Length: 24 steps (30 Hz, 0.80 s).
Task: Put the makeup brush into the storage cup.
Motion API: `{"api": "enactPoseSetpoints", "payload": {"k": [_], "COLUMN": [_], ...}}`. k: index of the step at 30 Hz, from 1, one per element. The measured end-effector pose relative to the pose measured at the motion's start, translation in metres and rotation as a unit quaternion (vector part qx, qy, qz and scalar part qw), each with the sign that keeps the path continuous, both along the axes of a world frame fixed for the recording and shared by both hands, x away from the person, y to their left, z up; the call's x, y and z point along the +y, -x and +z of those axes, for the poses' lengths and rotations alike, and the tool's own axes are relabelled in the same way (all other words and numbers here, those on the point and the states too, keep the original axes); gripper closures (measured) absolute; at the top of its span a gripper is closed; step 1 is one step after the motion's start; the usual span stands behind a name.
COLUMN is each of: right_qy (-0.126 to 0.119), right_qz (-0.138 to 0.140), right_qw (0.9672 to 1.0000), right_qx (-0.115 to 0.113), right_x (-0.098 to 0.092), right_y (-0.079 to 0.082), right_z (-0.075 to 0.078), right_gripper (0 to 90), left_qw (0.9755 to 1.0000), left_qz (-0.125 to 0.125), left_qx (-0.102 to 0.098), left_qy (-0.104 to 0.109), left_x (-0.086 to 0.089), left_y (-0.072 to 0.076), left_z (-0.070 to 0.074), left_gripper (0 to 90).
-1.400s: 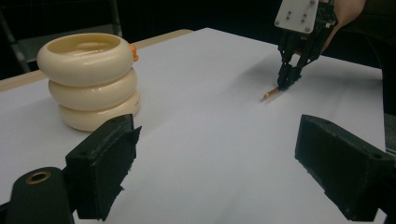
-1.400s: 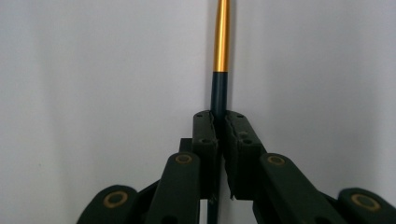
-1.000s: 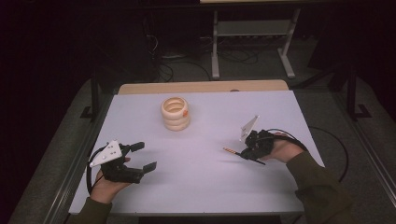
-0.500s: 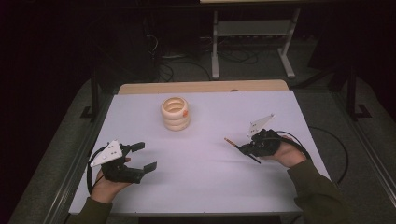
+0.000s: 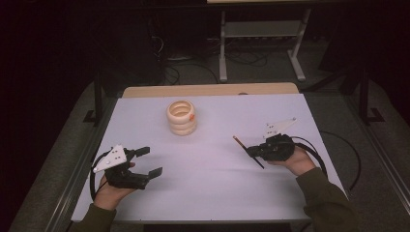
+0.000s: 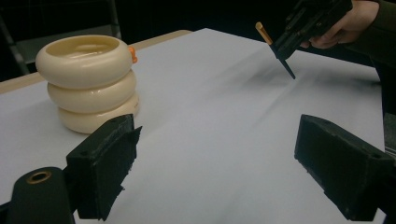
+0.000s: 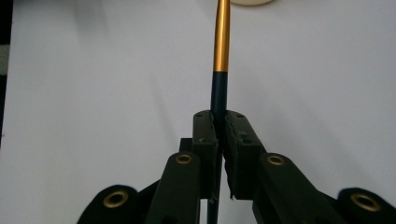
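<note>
- A thin stick (image 7: 220, 56), dark with a gold end and possibly a brush or pen, is being pinched between the closed jaws of the right gripper (image 5: 265, 150) at centre right of the high view; it could be pivoting or slipping out, since so little of it is being held
- The left gripper (image 5: 145, 162), lower left, is being held wide and empty
- The ring stack (image 5: 182, 117), upper centre, is being left well apart; bare table (image 5: 203, 193) is lying between the grippers, and the right edge is running near the right hand

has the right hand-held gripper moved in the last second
Yes. In the high view the right hand-held gripper, shut on the pencil, has shifted toward the table's right edge, away from the ring stack, which stayed put.
</note>
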State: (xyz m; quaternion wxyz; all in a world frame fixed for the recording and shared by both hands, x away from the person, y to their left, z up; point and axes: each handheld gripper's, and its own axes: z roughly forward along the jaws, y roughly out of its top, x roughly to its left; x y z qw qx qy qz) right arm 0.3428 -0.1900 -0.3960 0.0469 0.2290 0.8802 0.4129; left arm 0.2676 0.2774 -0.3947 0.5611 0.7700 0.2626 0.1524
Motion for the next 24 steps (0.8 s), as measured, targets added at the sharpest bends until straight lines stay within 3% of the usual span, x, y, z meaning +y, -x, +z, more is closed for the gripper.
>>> {"api": "enactPoseSetpoints", "payload": {"k": [10, 14, 24], "right_qy": [-0.036, -0.044, -0.054], "right_qz": [-0.001, -0.002, -0.007], "right_qw": [0.9993, 0.9990, 0.9985], "right_qx": [-0.003, -0.002, -0.012], "right_x": [-0.002, -0.002, -0.001], "right_y": [0.000, 0.000, 0.000], "right_z": [0.004, 0.005, 0.008], "right_gripper": [82.4, 82.4, 82.4], "left_qw": [0.9999, 0.9996, 0.9989], "left_qz": [-0.007, -0.014, -0.038], "left_qx": [-0.006, -0.004, -0.009], "left_qy": [0.013, 0.024, 0.026], "left_x": [-0.006, -0.010, -0.024], "left_y": [-0.010, -0.014, -0.025], "left_z": [0.009, 0.010, 0.017], "left_gripper": [12.3, 12.3, 12.3]}}
